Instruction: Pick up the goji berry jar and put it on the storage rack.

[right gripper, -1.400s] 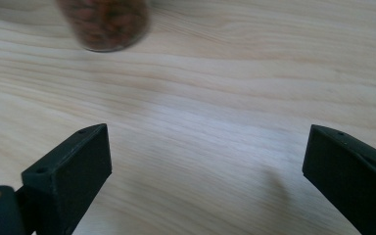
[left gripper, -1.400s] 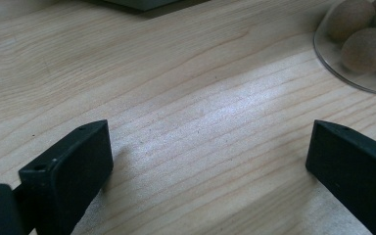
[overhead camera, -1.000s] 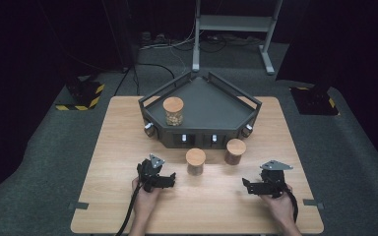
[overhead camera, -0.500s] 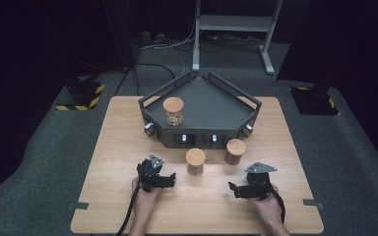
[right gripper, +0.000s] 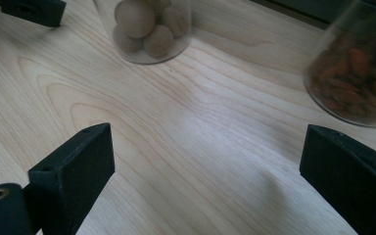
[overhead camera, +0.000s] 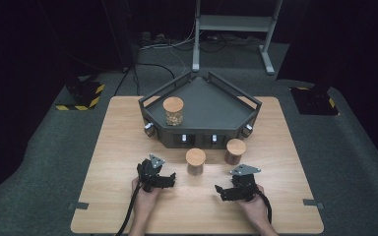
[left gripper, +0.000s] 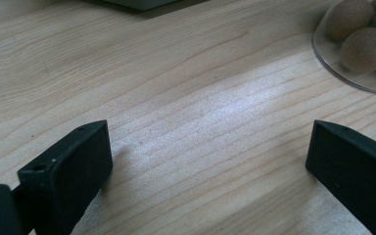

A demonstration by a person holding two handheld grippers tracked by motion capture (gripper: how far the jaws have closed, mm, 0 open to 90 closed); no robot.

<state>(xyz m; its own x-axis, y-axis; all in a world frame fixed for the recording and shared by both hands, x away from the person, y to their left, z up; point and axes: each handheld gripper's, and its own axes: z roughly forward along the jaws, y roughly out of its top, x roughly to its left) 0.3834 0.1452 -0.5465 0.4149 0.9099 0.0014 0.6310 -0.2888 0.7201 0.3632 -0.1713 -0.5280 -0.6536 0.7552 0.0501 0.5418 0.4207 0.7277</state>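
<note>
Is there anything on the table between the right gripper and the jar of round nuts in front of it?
Nothing visible. Bare wooden table lies between the right gripper, its jaws open and empty, and the jar of round nuts. The jar of reddish nuts stands off to the side.

A lab or recording studio, not a home. Shown by black curtained surroundings, grey carpeted floor (overhead camera: 39, 162), a lone wooden bench (overhead camera: 118, 128) with tape marks (overhead camera: 78, 205) at its near corners, yellow-black hazard-striped stand feet (overhead camera: 81, 96) far left and far right, cables (overhead camera: 162, 44) trailing beyond, and a metal frame (overhead camera: 236, 24) at the far side.
</note>
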